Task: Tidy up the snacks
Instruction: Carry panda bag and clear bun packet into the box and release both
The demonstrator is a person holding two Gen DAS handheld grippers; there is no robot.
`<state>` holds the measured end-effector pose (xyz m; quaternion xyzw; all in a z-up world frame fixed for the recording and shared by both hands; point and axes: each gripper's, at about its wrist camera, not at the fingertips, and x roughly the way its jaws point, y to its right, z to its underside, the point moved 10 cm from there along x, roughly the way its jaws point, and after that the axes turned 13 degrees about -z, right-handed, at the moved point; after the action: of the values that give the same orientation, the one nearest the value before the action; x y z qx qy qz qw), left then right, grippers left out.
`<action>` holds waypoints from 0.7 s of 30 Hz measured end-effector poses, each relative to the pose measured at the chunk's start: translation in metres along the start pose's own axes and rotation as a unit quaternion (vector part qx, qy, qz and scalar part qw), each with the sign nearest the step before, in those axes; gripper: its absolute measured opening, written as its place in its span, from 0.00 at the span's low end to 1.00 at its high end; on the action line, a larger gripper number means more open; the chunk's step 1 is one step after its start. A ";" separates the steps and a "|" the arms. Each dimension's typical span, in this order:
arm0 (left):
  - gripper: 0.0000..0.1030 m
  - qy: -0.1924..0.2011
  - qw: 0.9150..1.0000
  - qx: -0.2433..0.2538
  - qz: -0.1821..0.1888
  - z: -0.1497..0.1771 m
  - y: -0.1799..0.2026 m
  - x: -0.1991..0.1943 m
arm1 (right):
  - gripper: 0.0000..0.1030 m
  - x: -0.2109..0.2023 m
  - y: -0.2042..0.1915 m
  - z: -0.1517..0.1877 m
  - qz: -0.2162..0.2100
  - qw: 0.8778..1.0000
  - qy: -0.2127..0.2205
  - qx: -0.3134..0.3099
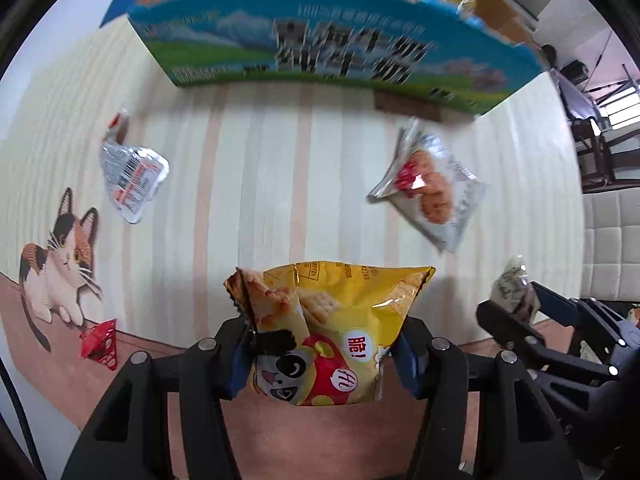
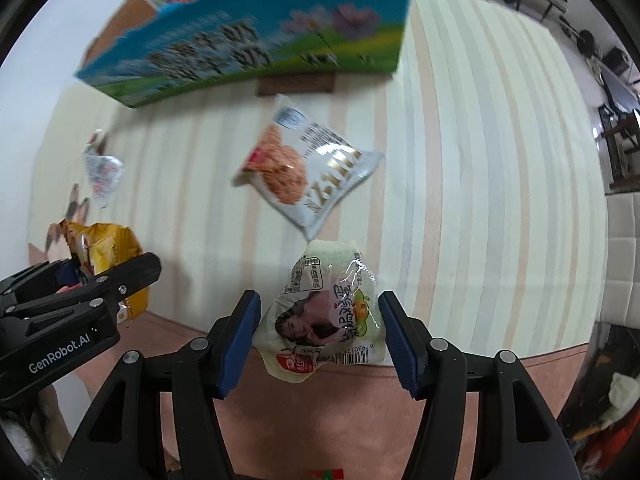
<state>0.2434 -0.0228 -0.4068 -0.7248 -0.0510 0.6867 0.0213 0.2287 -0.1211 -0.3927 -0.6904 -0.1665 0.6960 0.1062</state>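
Left hand-held gripper (image 1: 322, 354) is pinching a yellow cracker bag (image 1: 324, 328) by its lower half, the bag hanging clear of the striped table (image 1: 272, 184); right hand-held gripper (image 2: 318, 338) is pinching a pale green packet (image 2: 324, 312) the same way, likely so both go into the blue box (image 1: 320, 48) ahead of both, already holding snacks. Still lying ahead on the table: a silver biscuit pack (image 2: 308, 172) and a foil packet (image 1: 132, 176). Only the left view is showing a small red packet (image 1: 100, 344) beside its fingers; only the right view is showing the green packet's printed face.
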 end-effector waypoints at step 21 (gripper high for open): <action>0.54 0.084 0.995 -0.035 0.051 -0.178 -0.054 -0.116 | 0.62 -0.133 -0.048 -0.160 -0.102 0.985 0.136 0.000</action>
<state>0.4128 0.0263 -0.2757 -0.7821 -0.0362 0.6211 -0.0350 0.3872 -0.1132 -0.2496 -0.7584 -0.2200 0.5808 0.1978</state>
